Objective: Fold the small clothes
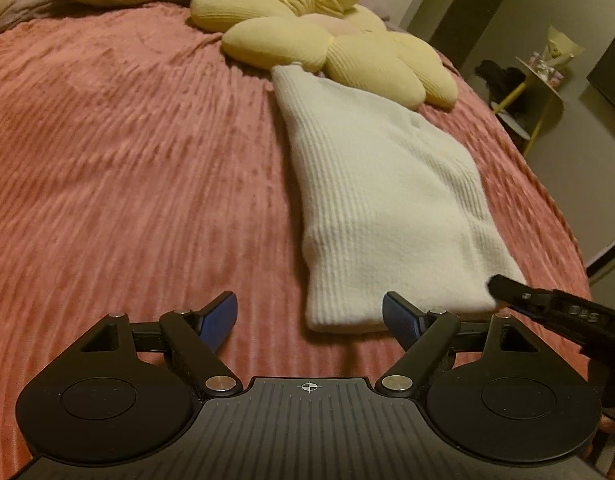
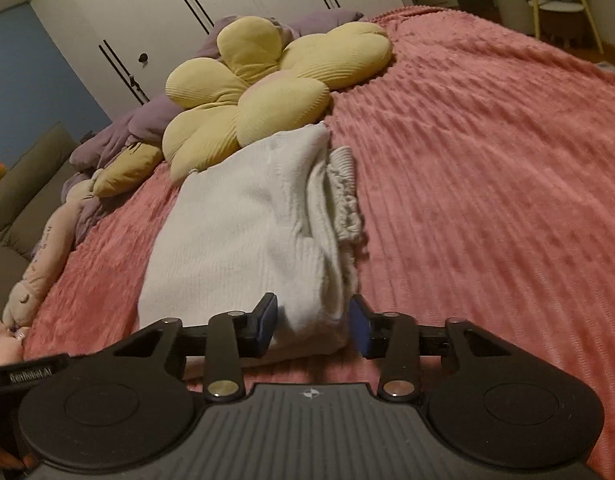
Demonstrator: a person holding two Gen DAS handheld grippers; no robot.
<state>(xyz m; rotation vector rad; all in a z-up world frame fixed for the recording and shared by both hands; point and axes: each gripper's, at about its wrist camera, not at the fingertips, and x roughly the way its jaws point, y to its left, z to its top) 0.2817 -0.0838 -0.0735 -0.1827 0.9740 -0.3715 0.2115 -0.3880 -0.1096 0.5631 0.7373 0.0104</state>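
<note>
A white ribbed knit garment [image 1: 387,200] lies folded into a long strip on the pink bedspread [image 1: 127,160]. Its far end touches a yellow flower cushion [image 1: 327,40]. My left gripper [image 1: 311,318] is open just above the bedspread, and the garment's near left corner lies between its blue pads. A black finger [image 1: 507,288] of my right gripper reaches onto the near right corner. In the right wrist view my right gripper [image 2: 313,322] is shut on the thick near corner of the garment [image 2: 243,240], whose loose ribbed cuff [image 2: 343,176] sticks out on the right.
The flower cushion [image 2: 247,100] and a purple blanket [image 2: 119,136] crowd the head of the bed. A pink plush toy [image 2: 47,248] lies along one edge. The bed's other edge drops to the floor by a small round side table [image 1: 543,72]. White wardrobe doors [image 2: 187,20] stand behind.
</note>
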